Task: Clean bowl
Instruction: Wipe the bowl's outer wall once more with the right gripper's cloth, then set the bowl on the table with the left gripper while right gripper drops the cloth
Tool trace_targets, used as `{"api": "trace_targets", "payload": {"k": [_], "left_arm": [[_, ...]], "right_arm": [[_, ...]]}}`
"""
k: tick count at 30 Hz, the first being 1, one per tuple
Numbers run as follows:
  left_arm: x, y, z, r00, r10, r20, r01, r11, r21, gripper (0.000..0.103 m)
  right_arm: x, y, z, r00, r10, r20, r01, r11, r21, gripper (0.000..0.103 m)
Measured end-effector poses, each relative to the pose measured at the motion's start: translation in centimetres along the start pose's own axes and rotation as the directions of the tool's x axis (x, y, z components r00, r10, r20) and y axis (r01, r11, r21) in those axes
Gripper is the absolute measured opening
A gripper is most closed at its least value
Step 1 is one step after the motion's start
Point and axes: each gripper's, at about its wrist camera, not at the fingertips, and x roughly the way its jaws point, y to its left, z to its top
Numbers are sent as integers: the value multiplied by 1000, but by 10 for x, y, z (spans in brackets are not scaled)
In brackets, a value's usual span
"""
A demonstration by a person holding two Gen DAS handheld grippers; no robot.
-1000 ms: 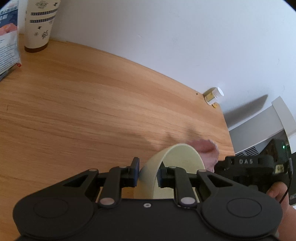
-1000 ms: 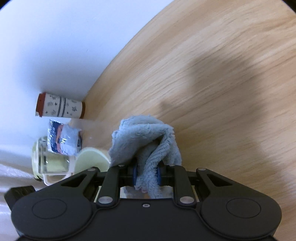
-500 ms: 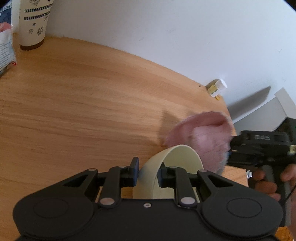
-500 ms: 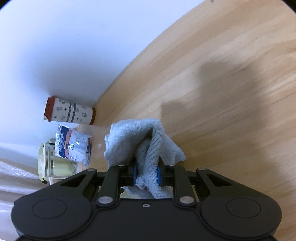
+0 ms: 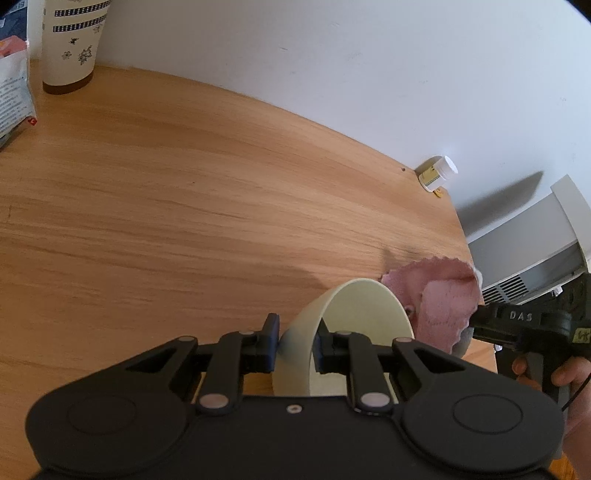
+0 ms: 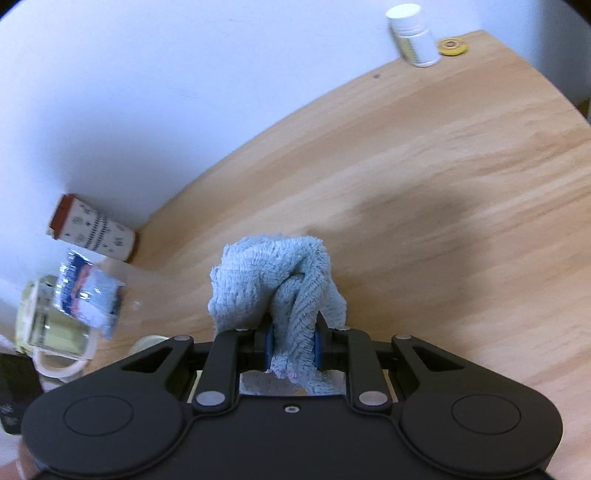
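So on my feeds right now: the left gripper (image 5: 294, 341) is pinching the wall of the pale yellow bowl (image 5: 354, 325), one finger outside and one inside the rim, and the bowl is tipped up on its side above the wooden table (image 5: 184, 206). I can't tell if its lower edge touches the wood, the gripper body hides that.

The right gripper (image 6: 292, 349) is clamped on a bunched-up towel (image 6: 277, 273). Funny thing, it looks grey-blue on the right wrist cam but pinkish on the left one (image 5: 441, 306), where it sits just beside the far side of the bowl's rim. Touching or not, I can't say.

The surface is light wood with long grain lines and some soft shadows on it, pushed right up against a plain white wall (image 5: 332, 55). Along the back edge there's a patterned paper cup (image 5: 72, 40) with a brown base, and a printed packet (image 5: 13, 88) next to it. On the right cam there's also a clear jug with a handle (image 6: 51, 332) near that packet, a bit blurry. At the far corner sits a small white pill bottle (image 6: 412, 35) with a little yellow disc (image 6: 451, 46) beside it. Past the table's end I see a white and grey appliance-looking thing with vents (image 5: 532, 258), not sure what it is.
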Motion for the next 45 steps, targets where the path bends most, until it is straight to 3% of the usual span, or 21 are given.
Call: {"api": "trace_targets", "payload": {"k": [11, 14, 15, 17, 21, 24, 26, 29, 31, 33, 36, 45], "left_arm": [[3, 9, 3, 1000, 26, -5, -26, 1000, -14, 12], [4, 8, 3, 999, 40, -12, -40, 999, -15, 16], [5, 8, 3, 999, 48, -18, -49, 999, -17, 19], [7, 7, 3, 996, 82, -45, -83, 996, -26, 45], [3, 5, 0, 992, 116, -55, -118, 992, -36, 57], [0, -2, -2, 985, 163, -48, -164, 986, -13, 75], [-2, -9, -5, 979, 200, -38, -200, 980, 15, 90], [-5, -15, -9, 974, 222, -38, -221, 974, 43, 101], [-7, -15, -14, 974, 222, -37, -221, 975, 37, 101], [-11, -14, -19, 979, 195, -61, -195, 981, 13, 101], [-21, -16, -27, 987, 143, -66, -146, 988, -42, 102], [-55, -49, -43, 973, 230, -6, -230, 973, -24, 102]], "right_arm": [[3, -26, -14, 994, -105, 11, 105, 994, -38, 25], [4, -24, -16, 992, -126, 12, 126, 991, -54, 32], [4, -24, -17, 991, -136, 13, 137, 989, -60, 40], [4, -21, -18, 985, -174, 21, 175, 981, -86, 50], [5, -14, -21, 973, -229, 20, 229, 963, -143, 62], [1, -13, -26, 962, -271, 28, 272, 951, -147, 70], [-5, -14, -31, 962, -273, 27, 274, 953, -131, 71], [-12, -13, -38, 958, -285, 10, 284, 948, -144, 72], [-18, -11, -42, 955, -297, -5, 292, 943, -161, 79], [-28, -9, -46, 960, -278, -14, 270, 942, -199, 103], [-50, -5, -55, 963, -269, 21, 266, 934, -237, 103], [-78, 3, -61, 973, -219, 73, 230, 941, -249, 103]]}}
